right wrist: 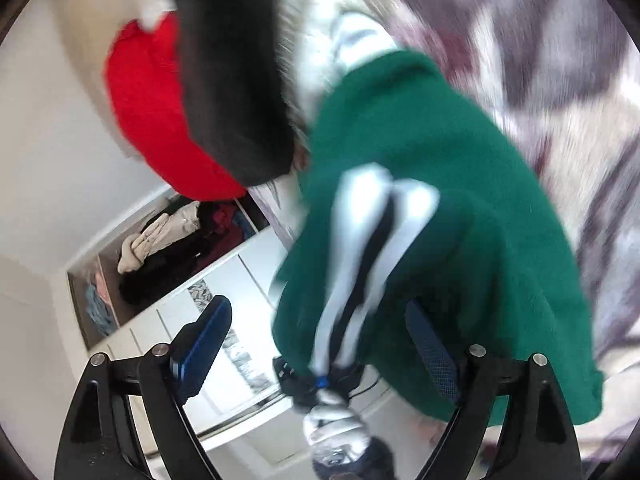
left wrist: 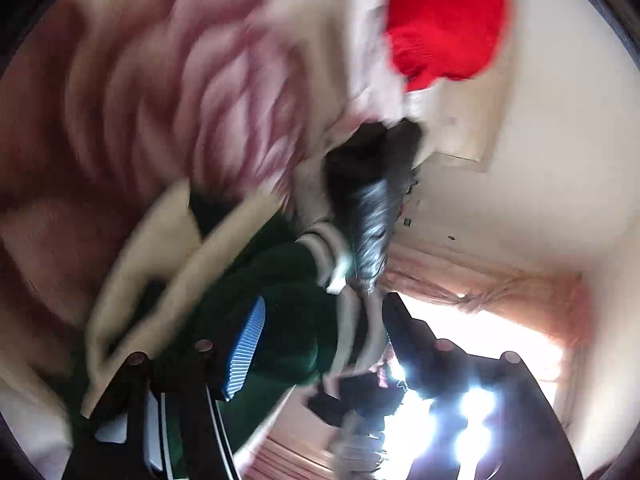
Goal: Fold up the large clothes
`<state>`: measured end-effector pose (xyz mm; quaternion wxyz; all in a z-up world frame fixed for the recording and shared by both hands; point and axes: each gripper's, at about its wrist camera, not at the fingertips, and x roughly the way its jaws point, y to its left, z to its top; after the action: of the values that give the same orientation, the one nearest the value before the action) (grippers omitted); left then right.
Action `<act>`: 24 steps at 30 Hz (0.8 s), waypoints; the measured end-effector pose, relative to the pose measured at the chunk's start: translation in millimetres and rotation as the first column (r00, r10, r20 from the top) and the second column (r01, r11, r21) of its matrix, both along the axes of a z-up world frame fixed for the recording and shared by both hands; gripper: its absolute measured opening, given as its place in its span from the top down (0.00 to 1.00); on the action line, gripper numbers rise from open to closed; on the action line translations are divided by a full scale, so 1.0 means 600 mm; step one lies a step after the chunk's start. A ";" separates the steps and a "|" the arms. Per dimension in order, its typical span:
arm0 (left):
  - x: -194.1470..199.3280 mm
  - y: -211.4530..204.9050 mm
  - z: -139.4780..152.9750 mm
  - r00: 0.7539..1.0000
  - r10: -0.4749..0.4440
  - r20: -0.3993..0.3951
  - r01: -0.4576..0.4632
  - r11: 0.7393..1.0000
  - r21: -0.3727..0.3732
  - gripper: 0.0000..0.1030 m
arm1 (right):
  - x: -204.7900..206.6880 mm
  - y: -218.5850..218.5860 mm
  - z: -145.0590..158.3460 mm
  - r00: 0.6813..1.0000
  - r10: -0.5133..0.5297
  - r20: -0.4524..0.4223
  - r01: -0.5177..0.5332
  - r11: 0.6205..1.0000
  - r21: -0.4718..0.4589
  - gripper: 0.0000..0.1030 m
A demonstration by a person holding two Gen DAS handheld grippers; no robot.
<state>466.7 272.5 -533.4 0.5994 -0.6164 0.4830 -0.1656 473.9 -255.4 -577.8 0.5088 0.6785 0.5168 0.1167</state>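
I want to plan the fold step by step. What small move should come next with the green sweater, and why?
Probably bring the right gripper onto the green sweater and shut it on the fabric. Its jaws stand wide open with the striped cuff hanging between them, ungripped. In the left view the sweater lies around the left gripper; blur hides whether that one holds it.

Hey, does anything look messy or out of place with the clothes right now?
Yes. The green garment is bunched up, not flat, its striped cuff dangling between the right gripper fingers. Red and black clothes lie heaped behind. Both views are motion-blurred.
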 end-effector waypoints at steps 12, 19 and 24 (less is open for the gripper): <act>0.092 -0.200 0.015 0.809 -0.588 -0.019 0.419 0.554 0.719 0.27 | 0.028 0.024 -0.022 0.862 0.496 -0.102 -0.445 0.646 -0.621 0.07; 0.095 -0.190 0.039 0.808 -0.585 0.073 0.356 0.583 0.731 0.84 | 0.051 0.052 0.002 0.883 0.470 0.000 -0.342 0.642 -0.687 0.74; 0.101 -0.159 0.069 0.857 -0.493 0.146 0.292 0.700 0.652 0.85 | 0.021 0.040 0.081 0.893 0.434 0.119 -0.232 0.670 -0.705 0.76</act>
<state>527.5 177.2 -492.3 0.7828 -0.2368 0.5312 -0.2212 486.7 -231.4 -529.0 0.7557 0.3171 0.5628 0.1074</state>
